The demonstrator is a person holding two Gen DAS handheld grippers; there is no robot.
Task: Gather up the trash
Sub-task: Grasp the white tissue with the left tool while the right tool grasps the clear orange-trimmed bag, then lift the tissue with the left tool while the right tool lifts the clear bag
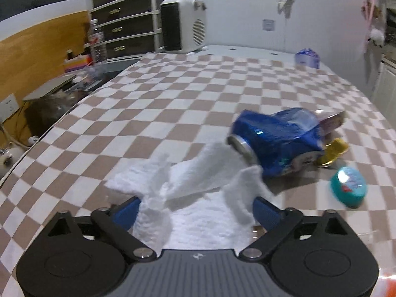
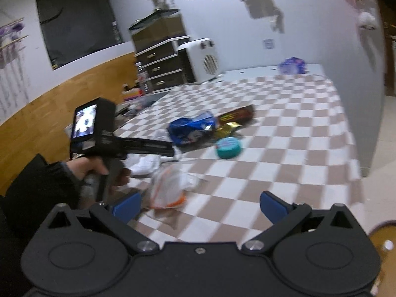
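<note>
My left gripper (image 1: 196, 204) is open, its blue fingers on either side of a crumpled white tissue (image 1: 188, 188) on the checkered cloth. Just beyond lie a crushed blue can (image 1: 269, 141), a gold wrapper (image 1: 331, 152) and a teal round lid (image 1: 349, 185). My right gripper (image 2: 200, 204) is open and empty above the cloth. A clear plastic bag with orange trim (image 2: 168, 188) lies by its left finger. The right wrist view also shows the blue can (image 2: 190, 128), the teal lid (image 2: 227, 148), a dark wrapper (image 2: 237, 115) and the left gripper's body (image 2: 104, 133) over the tissue (image 2: 146, 164).
A white heater (image 1: 183, 24) and a drawer unit (image 1: 126, 27) stand at the table's far left, with a water bottle (image 1: 96, 42) beside them. A blue-white packet (image 1: 307, 58) lies at the far edge. The table's right edge (image 2: 356, 148) drops to the floor.
</note>
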